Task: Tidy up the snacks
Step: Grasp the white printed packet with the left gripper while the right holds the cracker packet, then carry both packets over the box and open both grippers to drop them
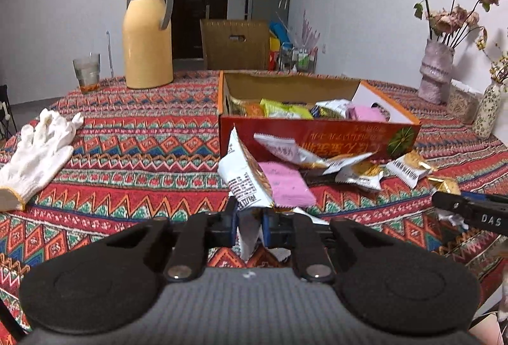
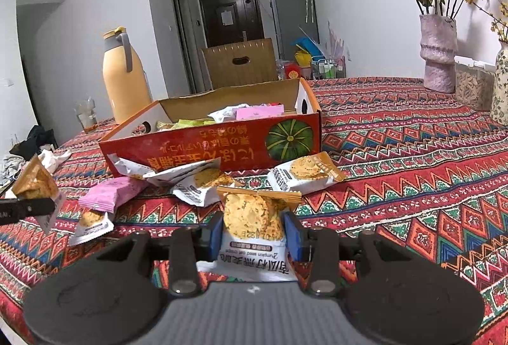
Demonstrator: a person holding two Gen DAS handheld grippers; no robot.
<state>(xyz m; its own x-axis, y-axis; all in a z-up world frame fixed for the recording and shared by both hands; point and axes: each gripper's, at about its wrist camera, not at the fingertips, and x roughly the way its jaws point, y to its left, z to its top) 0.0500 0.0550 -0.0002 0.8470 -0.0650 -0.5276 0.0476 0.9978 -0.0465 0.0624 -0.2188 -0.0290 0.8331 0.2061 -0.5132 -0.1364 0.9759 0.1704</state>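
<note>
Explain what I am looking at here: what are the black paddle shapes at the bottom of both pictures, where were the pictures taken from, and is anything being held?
No robot here: a person carries a two-finger gripper in each hand, each with a wide-angle camera looking along its fingers. The black shapes are the gripper's own body. One picture is from the left gripper, the other from the right gripper.

Both face a table with a patterned cloth. On it stands an open orange box partly filled with snack packets, with more packets loose in front of it, including a pink packet. Also there: a yellow thermos jug, a glass, a white glove and a vase of dried flowers.

Each gripper is shut on a packet: the left on a white cracker packet, the right on a pumpkin seed cracker packet.
</note>
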